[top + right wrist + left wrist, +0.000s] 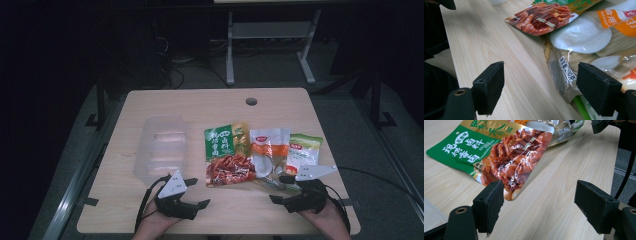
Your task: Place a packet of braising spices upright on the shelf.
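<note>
1. the glossy green and red pouch (228, 156) lies flat at the surface's middle, its foil crinkled; beside it on the right are a clear orange-labelled packet (270, 150) and a pale green packet (304, 150).
2. a ribbed clear plastic tray (161, 149) sits to the left.
3. left tongs (197, 193) and right tongs (281, 189) stand apart at the near edge, holding nothing.
4. the surface (200, 105) is pale wood grain; the room is dark.
</note>
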Action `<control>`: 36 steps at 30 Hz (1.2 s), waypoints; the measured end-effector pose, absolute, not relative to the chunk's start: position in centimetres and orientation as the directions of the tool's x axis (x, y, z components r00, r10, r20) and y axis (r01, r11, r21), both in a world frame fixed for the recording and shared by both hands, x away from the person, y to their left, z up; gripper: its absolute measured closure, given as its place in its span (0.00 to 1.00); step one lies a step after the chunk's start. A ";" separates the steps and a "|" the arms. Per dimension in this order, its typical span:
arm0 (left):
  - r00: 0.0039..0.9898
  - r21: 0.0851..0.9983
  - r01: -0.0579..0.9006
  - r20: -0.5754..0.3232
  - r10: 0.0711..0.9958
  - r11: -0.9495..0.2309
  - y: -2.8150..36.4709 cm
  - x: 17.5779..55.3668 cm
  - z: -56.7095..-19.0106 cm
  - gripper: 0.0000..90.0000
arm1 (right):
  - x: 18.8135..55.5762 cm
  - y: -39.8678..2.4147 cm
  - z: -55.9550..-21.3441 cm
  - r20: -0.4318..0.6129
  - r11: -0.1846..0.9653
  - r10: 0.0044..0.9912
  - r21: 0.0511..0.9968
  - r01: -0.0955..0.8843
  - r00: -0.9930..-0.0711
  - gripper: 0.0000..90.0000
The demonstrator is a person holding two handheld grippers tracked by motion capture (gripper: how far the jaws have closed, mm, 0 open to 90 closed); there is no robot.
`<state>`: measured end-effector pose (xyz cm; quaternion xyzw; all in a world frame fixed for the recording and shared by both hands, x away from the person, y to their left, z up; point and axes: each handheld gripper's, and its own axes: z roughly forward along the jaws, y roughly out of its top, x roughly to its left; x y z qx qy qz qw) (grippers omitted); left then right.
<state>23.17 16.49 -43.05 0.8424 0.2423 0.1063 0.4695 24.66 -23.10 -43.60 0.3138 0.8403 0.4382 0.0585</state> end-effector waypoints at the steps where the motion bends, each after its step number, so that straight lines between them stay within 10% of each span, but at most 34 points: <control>1: 0.860 0.842 0.310 -0.049 0.508 -0.442 16.5 23.2 -43.0 0.26 | 24.7 -23.1 -43.6 0.172 0.423 0.577 0.773 0.472 -0.799 0.24; 36: 0.859 0.820 0.324 -0.046 0.510 -0.472 16.0 23.7 -43.5 0.26 | 30.4 -20.7 -38.7 0.154 0.458 0.597 0.740 0.493 -0.787 0.22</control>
